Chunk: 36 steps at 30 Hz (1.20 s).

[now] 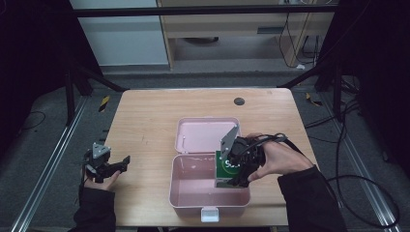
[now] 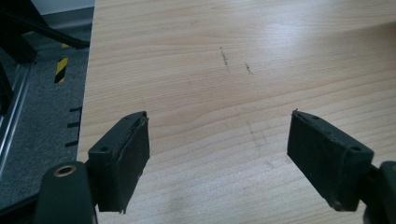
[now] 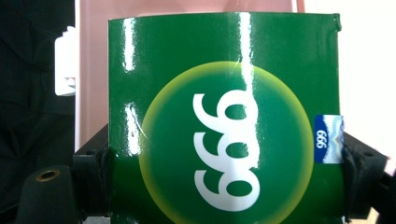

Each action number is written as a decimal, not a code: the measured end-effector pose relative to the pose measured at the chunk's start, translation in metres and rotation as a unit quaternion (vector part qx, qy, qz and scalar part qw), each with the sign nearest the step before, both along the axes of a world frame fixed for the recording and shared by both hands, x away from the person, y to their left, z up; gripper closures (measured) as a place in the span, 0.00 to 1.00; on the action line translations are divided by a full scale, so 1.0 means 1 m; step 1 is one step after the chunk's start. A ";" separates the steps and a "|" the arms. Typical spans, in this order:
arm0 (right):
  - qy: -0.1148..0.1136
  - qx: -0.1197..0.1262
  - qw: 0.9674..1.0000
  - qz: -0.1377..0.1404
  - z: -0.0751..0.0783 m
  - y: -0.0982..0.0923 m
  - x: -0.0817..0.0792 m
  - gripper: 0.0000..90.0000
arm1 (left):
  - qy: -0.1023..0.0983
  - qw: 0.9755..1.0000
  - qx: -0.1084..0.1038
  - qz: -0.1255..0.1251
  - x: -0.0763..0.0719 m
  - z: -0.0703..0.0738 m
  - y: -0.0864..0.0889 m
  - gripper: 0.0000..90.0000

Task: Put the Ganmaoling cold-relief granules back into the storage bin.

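Observation:
A pink box (image 1: pixel 186 193) lies open at the table's front middle, its lid (image 1: pixel 203 134) laid flat behind it. My right gripper (image 1: pixel 239 166) is shut on a glossy green carton (image 1: pixel 224 168) printed with white digits and holds it in the right end of the box's tray. In the right gripper view the green carton (image 3: pixel 224 121) is squeezed between both black pads (image 3: pixel 362 175), with the pink box (image 3: pixel 91 70) behind it. My left gripper (image 1: pixel 118 166) rests near the table's left edge; its jaws stand open over bare wood (image 2: pixel 219 154).
The wooden table (image 1: pixel 145 121) has a small black disc (image 1: pixel 239 101) near its far edge. A white latch (image 1: pixel 209 213) sticks out from the box's front. Black frame bars and cables run beside the table on grey floor.

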State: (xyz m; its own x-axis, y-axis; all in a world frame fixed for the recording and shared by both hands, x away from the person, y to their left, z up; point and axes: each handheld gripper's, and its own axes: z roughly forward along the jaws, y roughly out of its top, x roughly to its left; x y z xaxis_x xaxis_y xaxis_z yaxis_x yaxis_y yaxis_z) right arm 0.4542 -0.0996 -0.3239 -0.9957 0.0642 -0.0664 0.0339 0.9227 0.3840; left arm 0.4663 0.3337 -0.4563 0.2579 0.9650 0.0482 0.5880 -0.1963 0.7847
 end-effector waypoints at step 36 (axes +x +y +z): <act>0.009 -0.020 1.000 0.012 -0.044 0.003 0.001 0.17 | -0.001 1.000 0.000 0.000 0.000 0.000 0.001 0.22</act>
State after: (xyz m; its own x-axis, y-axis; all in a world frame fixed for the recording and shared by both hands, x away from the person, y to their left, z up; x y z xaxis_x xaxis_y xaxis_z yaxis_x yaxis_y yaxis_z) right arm 0.4556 -0.0964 -0.3682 -0.9980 0.0384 -0.0497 0.0189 0.9383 0.3454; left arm 0.4663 0.3342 -0.4560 0.2570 0.9651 0.0493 0.5869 -0.1964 0.7854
